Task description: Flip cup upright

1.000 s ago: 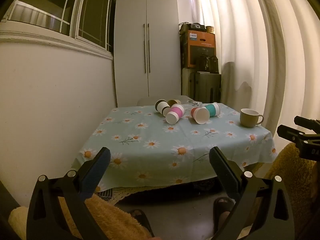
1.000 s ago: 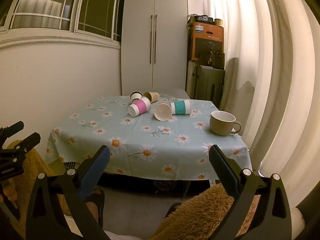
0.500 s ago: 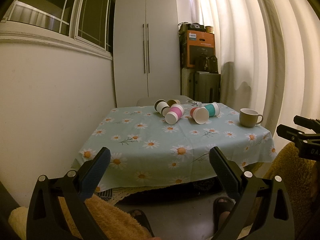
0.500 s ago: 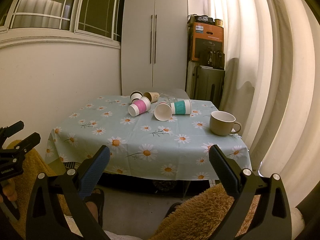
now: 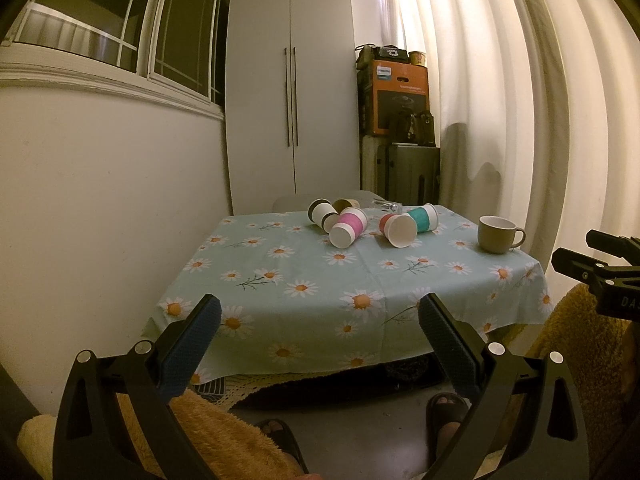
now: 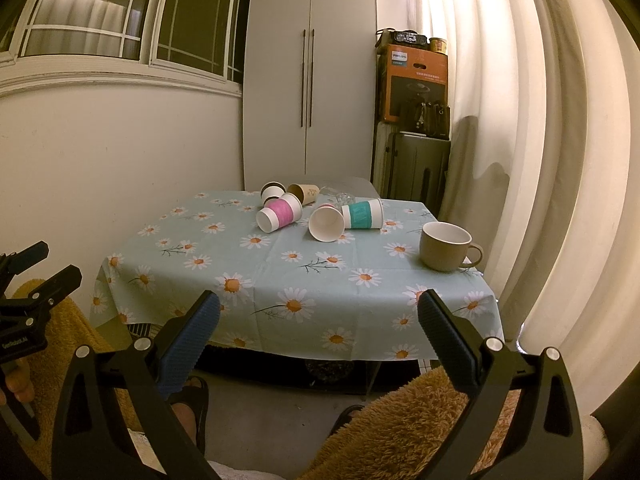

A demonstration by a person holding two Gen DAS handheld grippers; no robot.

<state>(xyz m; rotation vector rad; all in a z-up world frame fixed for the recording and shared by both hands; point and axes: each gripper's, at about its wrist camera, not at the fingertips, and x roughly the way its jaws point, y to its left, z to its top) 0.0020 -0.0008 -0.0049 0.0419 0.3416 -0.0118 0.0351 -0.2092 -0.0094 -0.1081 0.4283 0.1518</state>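
Nothing on the table has moved since the earlier pictures, and both grippers stay in the same place, well back from the table edge.

From the left wrist view, the left gripper (image 5: 320, 320) has its jaws wide apart; they hold nothing and touch nothing. The table (image 5: 304, 272) has a cloth with daisies. At its far side several paper cups lie on their sides: a pink-banded cup (image 5: 348, 227) with its mouth toward the camera, a brown-banded cup (image 5: 322, 213) just behind it and touching it, a red-banded cup (image 5: 398, 229) and a teal-banded cup (image 5: 425, 218) close together. A beige mug (image 5: 498, 234) stands upright near the right edge, apart from the cups. Whether it holds anything I cannot tell. At the right border the right gripper (image 5: 592, 264) shows from the side.

From the right wrist view, the right gripper (image 6: 319, 320) also has its jaws wide apart, holding nothing. The pink-banded cup (image 6: 280, 213) and the red-banded cup (image 6: 327, 222) show empty white insides. The teal-banded cup (image 6: 362, 214) lies touching the red-banded one. The beige mug (image 6: 446, 246) is upright and its visible inside looks empty. The left gripper (image 6: 36, 268) appears at the left border.
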